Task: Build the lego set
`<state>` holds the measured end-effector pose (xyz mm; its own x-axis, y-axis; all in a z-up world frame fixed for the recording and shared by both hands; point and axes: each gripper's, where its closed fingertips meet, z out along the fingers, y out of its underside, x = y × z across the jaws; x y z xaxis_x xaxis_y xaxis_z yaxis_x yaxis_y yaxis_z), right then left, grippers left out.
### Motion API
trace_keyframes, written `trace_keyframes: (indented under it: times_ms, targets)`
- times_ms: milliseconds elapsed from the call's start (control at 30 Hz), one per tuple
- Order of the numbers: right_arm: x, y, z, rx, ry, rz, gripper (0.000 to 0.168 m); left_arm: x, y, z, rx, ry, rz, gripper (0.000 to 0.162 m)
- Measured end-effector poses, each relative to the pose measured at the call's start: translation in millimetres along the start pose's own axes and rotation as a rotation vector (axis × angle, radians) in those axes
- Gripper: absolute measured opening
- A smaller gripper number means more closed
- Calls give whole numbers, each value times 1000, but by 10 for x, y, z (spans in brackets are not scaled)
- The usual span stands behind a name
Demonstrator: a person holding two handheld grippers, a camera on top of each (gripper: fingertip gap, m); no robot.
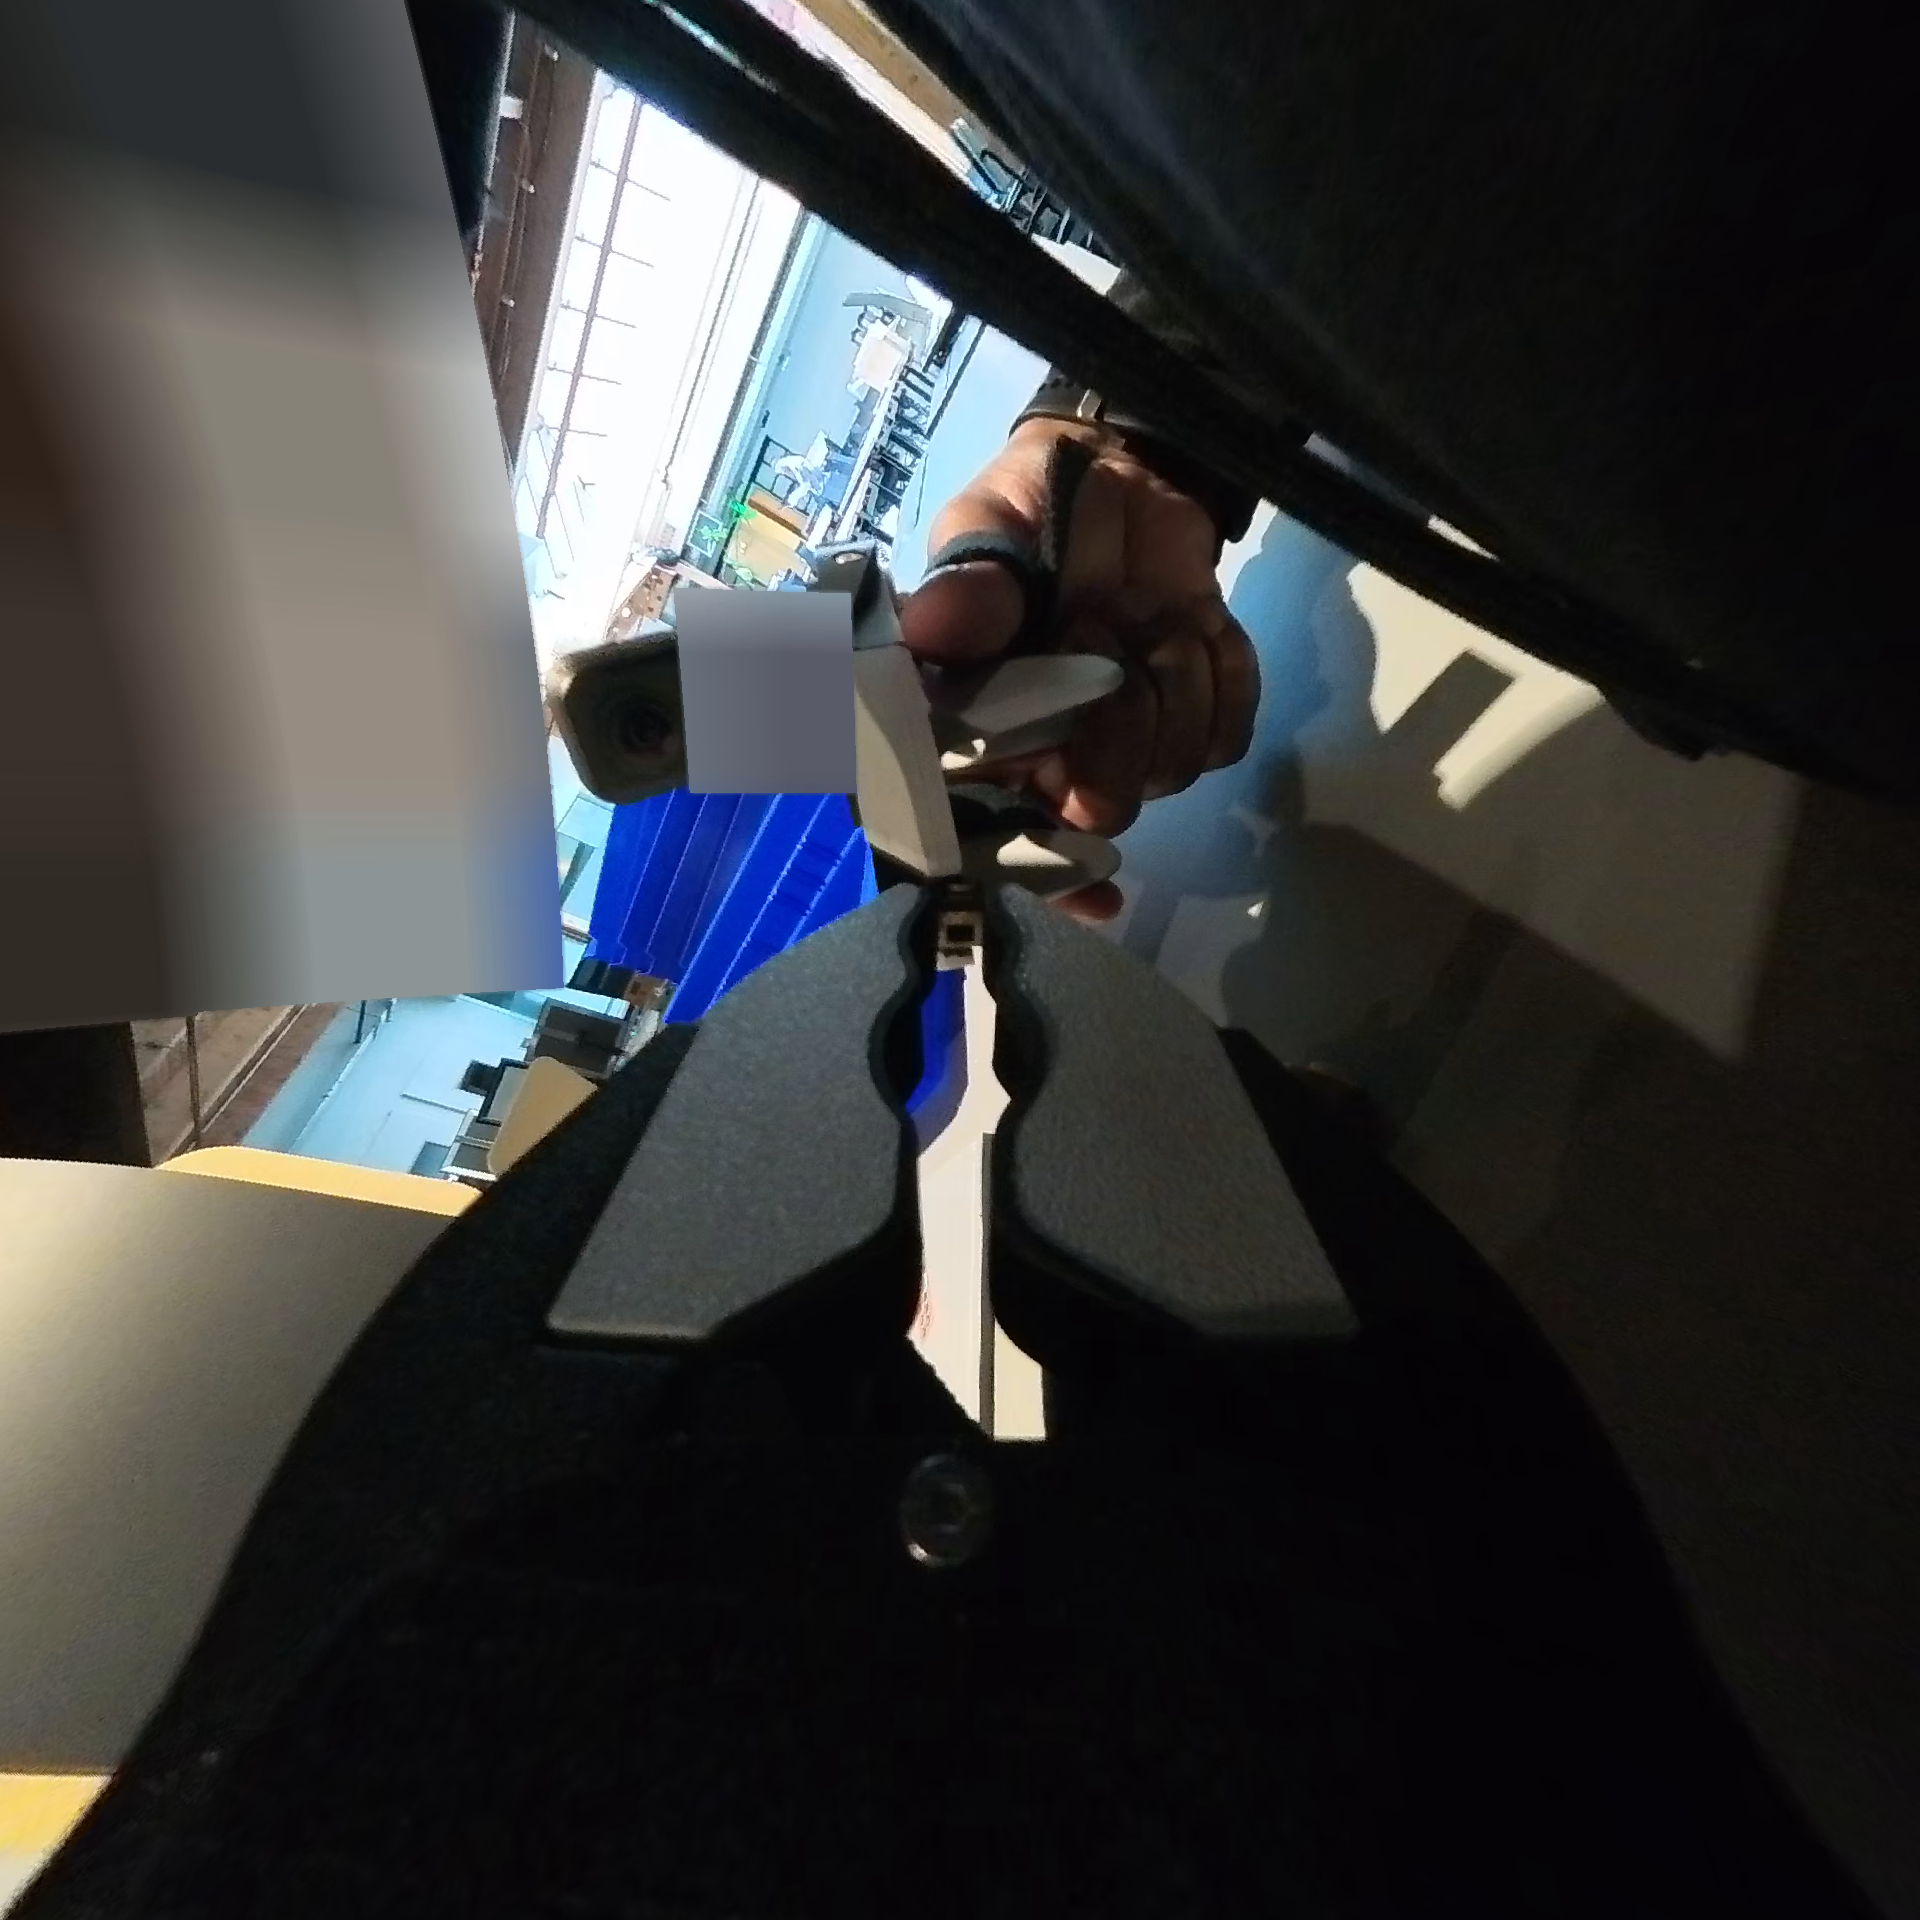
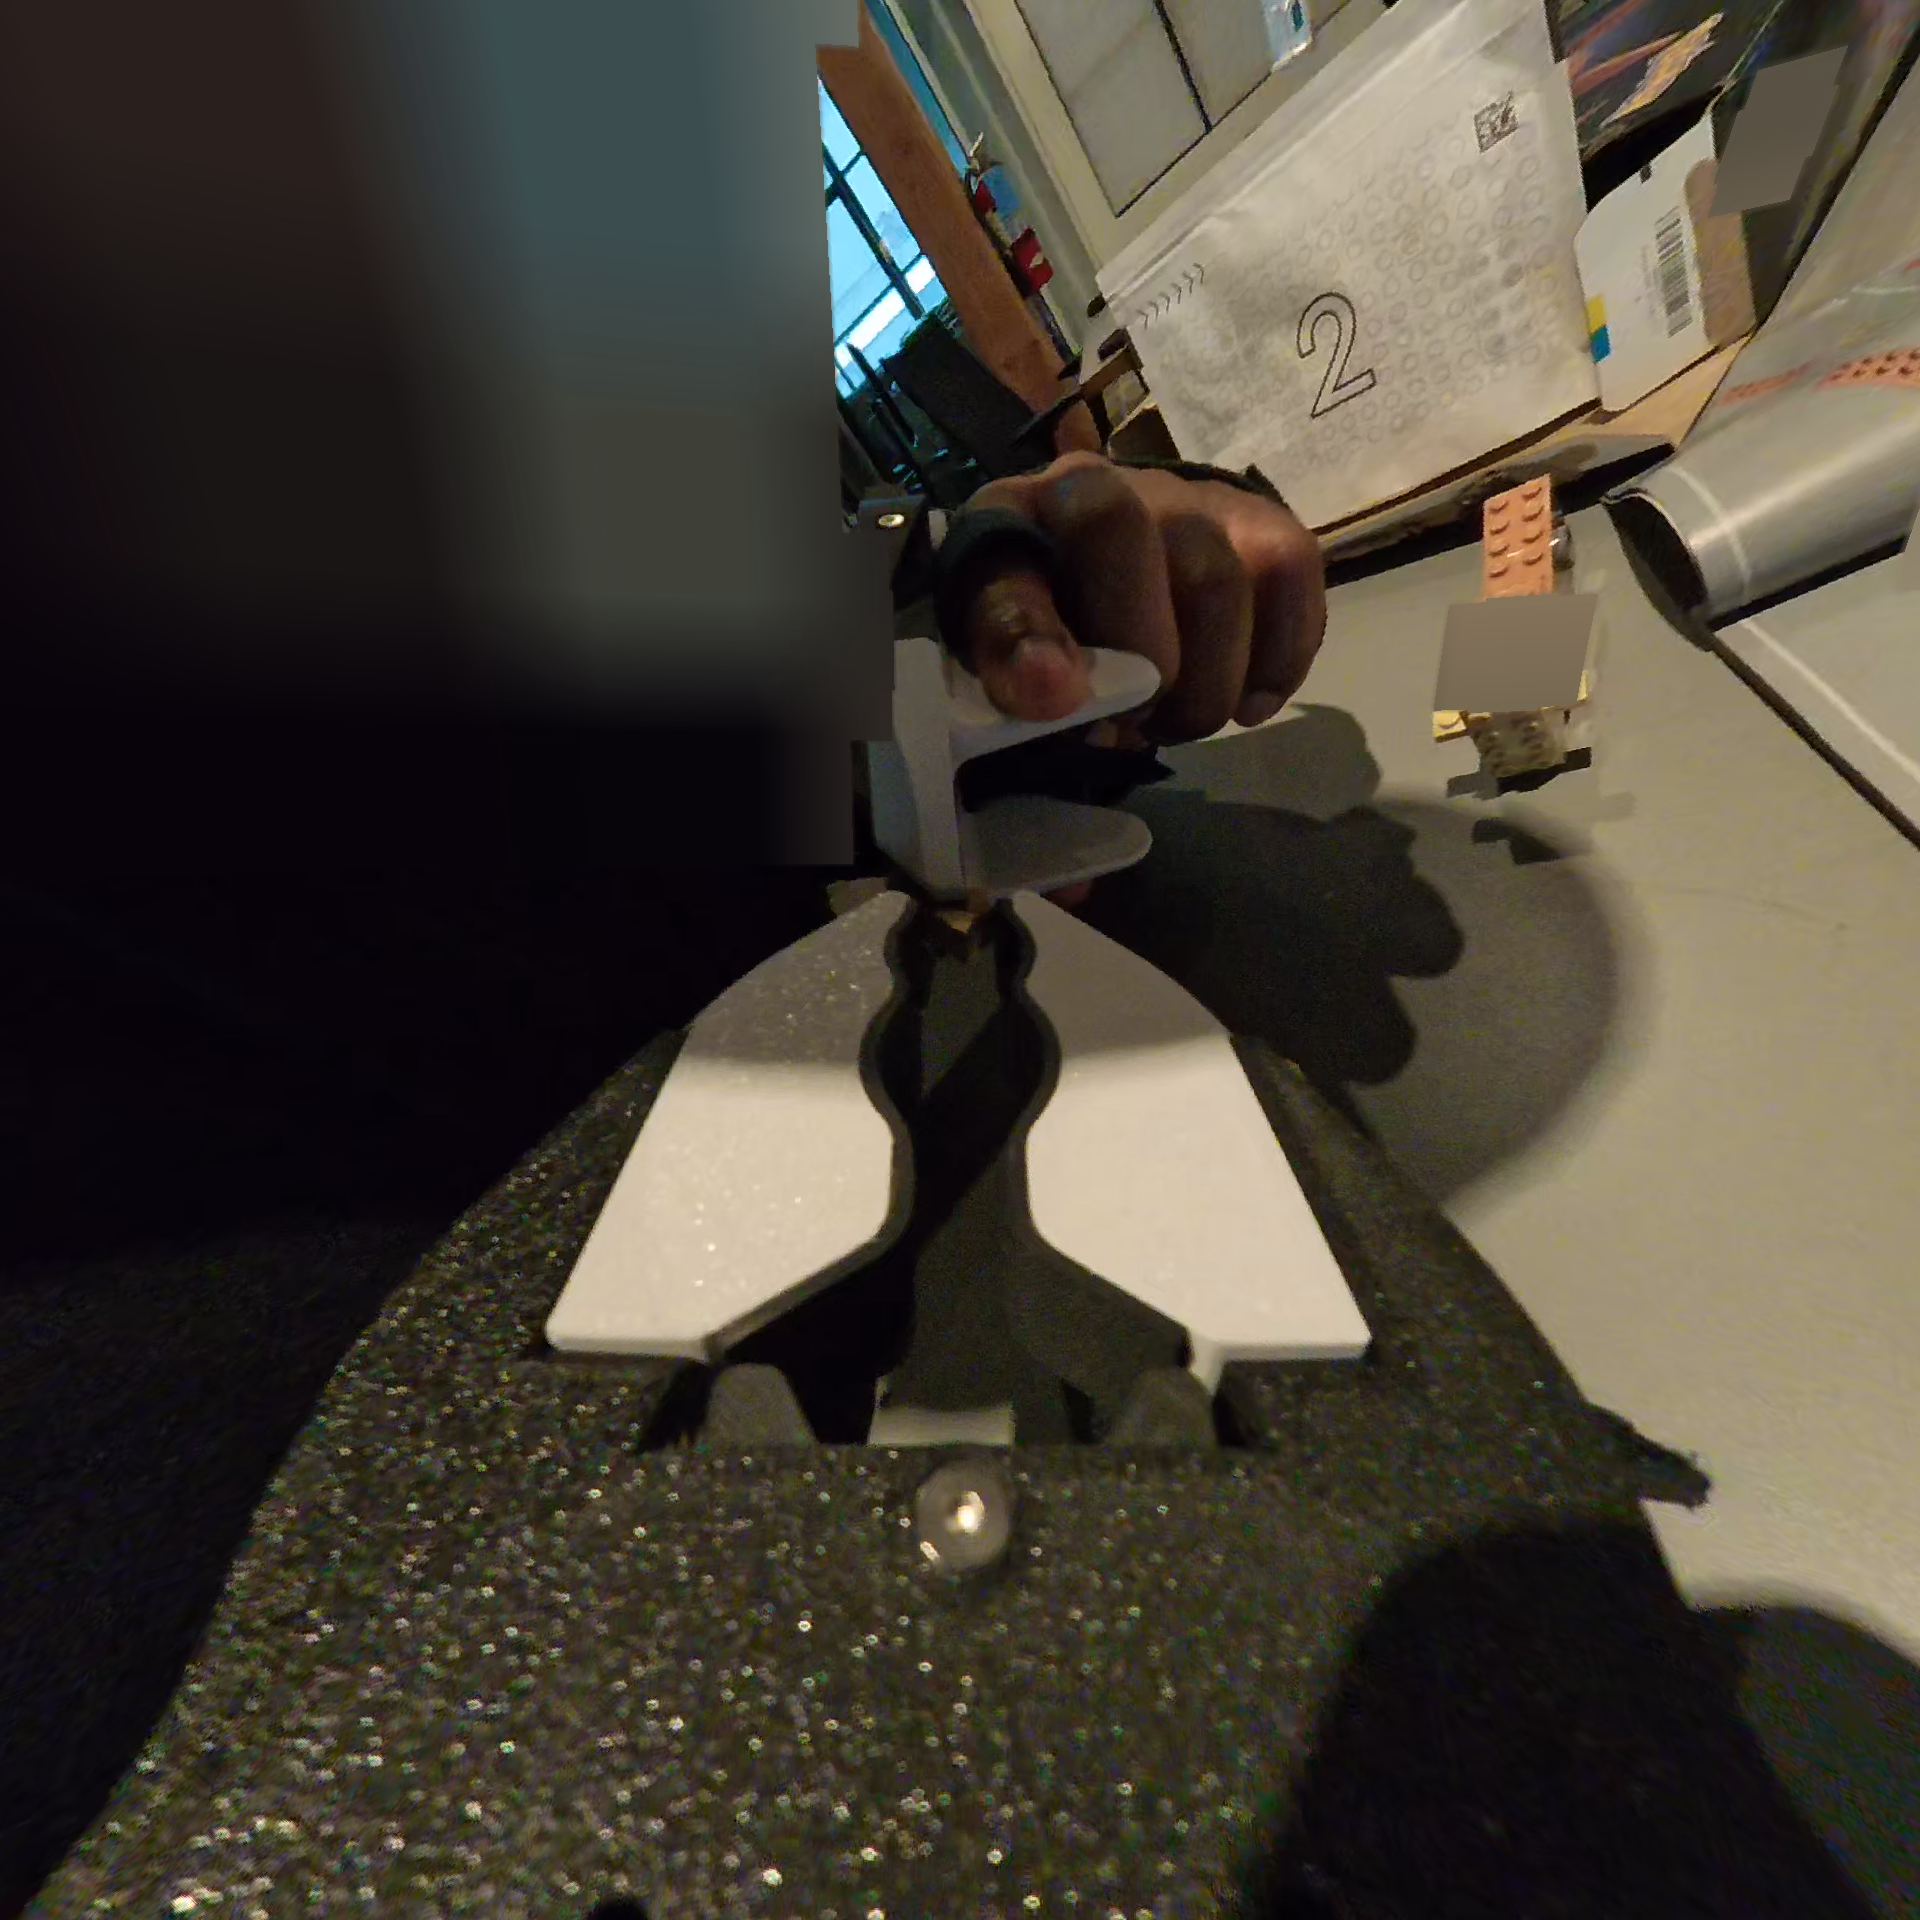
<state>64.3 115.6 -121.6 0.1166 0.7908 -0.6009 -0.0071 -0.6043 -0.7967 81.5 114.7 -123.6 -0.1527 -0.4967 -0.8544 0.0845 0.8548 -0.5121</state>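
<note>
In the left wrist view my left gripper (image 1: 953, 906) is shut on a small black and white lego piece (image 1: 957, 933) at its fingertips. The right gripper (image 1: 928, 854), held by a hand (image 1: 1132, 644), points its tips at that piece from the far side. In the right wrist view my right gripper (image 2: 951, 912) is shut on a small tan lego piece (image 2: 953, 930). The left gripper (image 2: 940, 868) meets it tip to tip, held by a hand (image 2: 1164, 592). Both are held above the grey table (image 2: 1558, 1039). How the two pieces join is hidden.
An orange lego plate (image 2: 1520, 540) and a small tan lego build (image 2: 1512, 743) sit on the table at the right. A white numbered paper bag (image 2: 1351, 312) and a cardboard box (image 2: 1662, 260) stand behind them. An open booklet (image 2: 1787, 488) lies at the far right. Blue bins (image 1: 748, 883) stand beyond. The grippers are tip to tip, or close to it. The orange lego plate (image 2: 1520, 540) is about equally far from each gripper, around 20 centimetres.
</note>
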Motion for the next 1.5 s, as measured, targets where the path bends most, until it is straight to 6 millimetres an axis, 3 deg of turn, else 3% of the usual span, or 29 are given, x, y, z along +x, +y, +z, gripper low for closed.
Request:
trace_keyframes:
  times_ms: [367, 600, 800, 1000, 1133, 1267, 1333, 1367, 1500]
  targets:
    - [18, 20, 15, 0, 8, -7, 13, -4, 20, 27, 5, -3, -34, 8]
    - [180, 88, -38, 5, 167, -97, 12, 6, 203, -40, -53, 1, -315, 15]
    - [291, 280, 16, -123, 357, -201, 13, 217, 383, -175, -155, 142, -583, 20]
    - [390, 393, 31, -198, 477, -208, 13, 545, 442, -165, -238, 373, -585, 36]
    - [375, 389, -19, -170, 476, -165, 12, 636, 487, -147, -256, 486, -586, 44]
    - [376, 395, -26, -164, 464, -151, 12, 672, 496, -89, -257, 551, -593, 40]
    - [401, 420, -7, -192, 464, -161, 12, 714, 512, -69, -278, 576, -574, 31]
    - [416, 434, 5, -211, 468, -170, 12, 740, 515, -66, -283, 589, -562, 17]
    - [489, 471, 6, -293, 515, -294, 12, 742, 509, -61, -292, 568, -556, 16]
